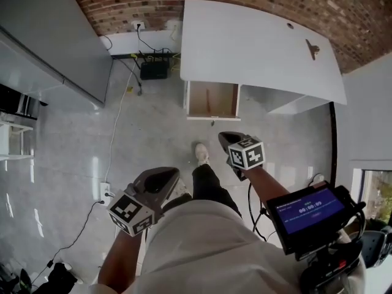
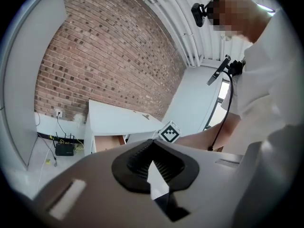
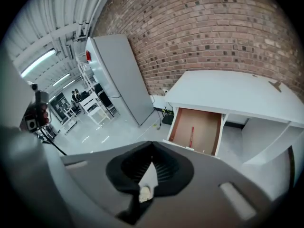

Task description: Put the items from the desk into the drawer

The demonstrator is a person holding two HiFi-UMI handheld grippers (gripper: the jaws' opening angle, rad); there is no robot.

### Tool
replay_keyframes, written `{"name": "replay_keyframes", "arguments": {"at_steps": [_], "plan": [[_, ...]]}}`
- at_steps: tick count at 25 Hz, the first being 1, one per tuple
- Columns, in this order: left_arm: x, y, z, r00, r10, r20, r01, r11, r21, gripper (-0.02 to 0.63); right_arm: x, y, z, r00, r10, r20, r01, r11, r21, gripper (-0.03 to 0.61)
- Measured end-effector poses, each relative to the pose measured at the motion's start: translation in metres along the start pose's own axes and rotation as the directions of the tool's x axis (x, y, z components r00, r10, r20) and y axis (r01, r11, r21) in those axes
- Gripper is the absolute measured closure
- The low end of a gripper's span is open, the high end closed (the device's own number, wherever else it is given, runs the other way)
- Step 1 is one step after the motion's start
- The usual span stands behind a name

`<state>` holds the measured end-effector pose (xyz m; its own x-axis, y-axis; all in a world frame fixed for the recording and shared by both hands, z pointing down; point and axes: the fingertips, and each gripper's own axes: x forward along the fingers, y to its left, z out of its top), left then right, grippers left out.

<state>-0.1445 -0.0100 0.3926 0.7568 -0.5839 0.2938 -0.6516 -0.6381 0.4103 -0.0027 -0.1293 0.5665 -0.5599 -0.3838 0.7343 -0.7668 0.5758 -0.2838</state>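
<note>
Presently the left gripper (image 2: 152,146) and right gripper (image 3: 151,148) hang pressed together and empty, well apart from the desk (image 1: 245,48), whose small brown item (image 1: 313,48) lies right of the open drawer (image 1: 202,103), so a hasty pinch might skid it off the edge.

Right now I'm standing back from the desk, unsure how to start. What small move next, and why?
Probably step up to the desk and reach the right gripper toward the brown item on its top. The drawer is already open, that item lies out on the desk, and this gripper's jaws are together, empty.
</note>
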Motion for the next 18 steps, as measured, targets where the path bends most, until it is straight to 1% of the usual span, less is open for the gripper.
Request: {"name": "replay_keyframes", "arguments": {"at_steps": [5,11,14,18], "plan": [[-0.011,-0.012,0.001,1.0,-0.015,0.006,0.015,1.0,0.006,0.607,-0.041,0.048,0.01,0.998,0.041,0.044,-0.037,0.996,-0.081,0.576],[-0.03,-0.036,0.0,0.999,-0.043,0.001,0.043,0.999,0.025,0.607,-0.084,0.102,0.011,0.994,0.061,0.089,-0.044,0.981,-0.187,0.577],[-0.033,-0.033,0.002,0.999,-0.045,0.004,0.045,0.998,0.04,0.607,-0.091,0.117,0.013,0.992,0.069,0.105,-0.043,0.971,-0.237,0.577],[-0.031,-0.031,0.002,0.999,-0.047,-0.008,0.047,0.998,0.046,0.607,-0.099,0.124,0.02,0.989,0.074,0.13,-0.036,0.962,-0.271,0.576]]}}
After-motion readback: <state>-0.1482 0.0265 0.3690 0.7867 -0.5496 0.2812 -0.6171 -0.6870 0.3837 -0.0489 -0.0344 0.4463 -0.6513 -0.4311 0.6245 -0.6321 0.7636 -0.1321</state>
